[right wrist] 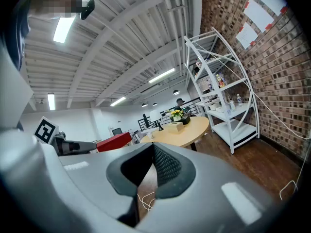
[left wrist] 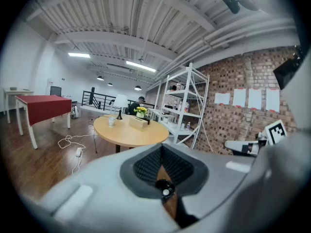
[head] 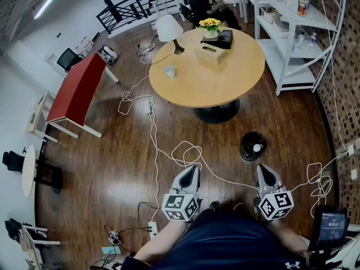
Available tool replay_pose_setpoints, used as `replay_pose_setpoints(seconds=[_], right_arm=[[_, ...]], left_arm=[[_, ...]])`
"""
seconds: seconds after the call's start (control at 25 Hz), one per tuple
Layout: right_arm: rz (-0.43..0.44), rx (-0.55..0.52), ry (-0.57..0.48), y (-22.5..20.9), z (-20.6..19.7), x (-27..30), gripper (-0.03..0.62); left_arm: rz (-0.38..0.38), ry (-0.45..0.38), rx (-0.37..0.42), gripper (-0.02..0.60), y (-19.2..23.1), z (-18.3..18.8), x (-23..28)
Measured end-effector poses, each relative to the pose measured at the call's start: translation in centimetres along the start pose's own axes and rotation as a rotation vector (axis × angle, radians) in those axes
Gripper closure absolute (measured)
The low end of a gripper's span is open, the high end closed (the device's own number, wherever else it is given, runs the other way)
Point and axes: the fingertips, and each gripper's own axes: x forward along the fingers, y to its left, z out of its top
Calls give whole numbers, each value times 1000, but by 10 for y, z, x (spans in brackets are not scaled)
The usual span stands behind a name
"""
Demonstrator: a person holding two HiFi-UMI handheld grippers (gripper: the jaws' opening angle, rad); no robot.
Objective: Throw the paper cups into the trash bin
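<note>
A white paper cup (head: 170, 71) stands on the left part of the round wooden table (head: 225, 80); it also shows small in the left gripper view (left wrist: 112, 121). A black trash bin (head: 253, 145) stands on the floor in front of the table, with something white inside. My left gripper (head: 194, 168) and right gripper (head: 263, 167) are held close to my body, far short of the table, both pointing toward it. Each is shut and holds nothing, as its own view shows (left wrist: 162, 147) (right wrist: 153, 145). The bin lies just ahead of the right gripper.
On the table are a lamp (head: 167, 30), a tissue box (head: 211, 54) and yellow flowers (head: 210, 24). A red table (head: 76, 89) stands at left, white shelves (head: 292, 32) at right. White cables (head: 185, 151) loop over the wood floor. A person (head: 202, 1) sits beyond the table.
</note>
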Motion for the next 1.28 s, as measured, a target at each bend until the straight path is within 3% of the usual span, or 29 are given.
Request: replay_pose_setpoints(seconds=[0.28,0.52,0.72,0.88,1.12,1.28], right_arm=[[40,-11,19,-15,7,27,583],[49,-56,65,-21,7,70,583],[-44,-99,75,-52,24,116,583],[-97,-100,87,-53,39,175,583],[-118,-120,125,-39,56,251,583],[-102,-113,157,-33,54,290,583]], left_arm=[[22,-14,0,577,-3,6,17],[57,-26,-15,577,37,15,54],[11,-36,-40,571,75,29,127],[-21,-41,-40,563,127,60,183],[-66,-34,55,560,192,101,247],[-29,2,123,548,240,111,291]])
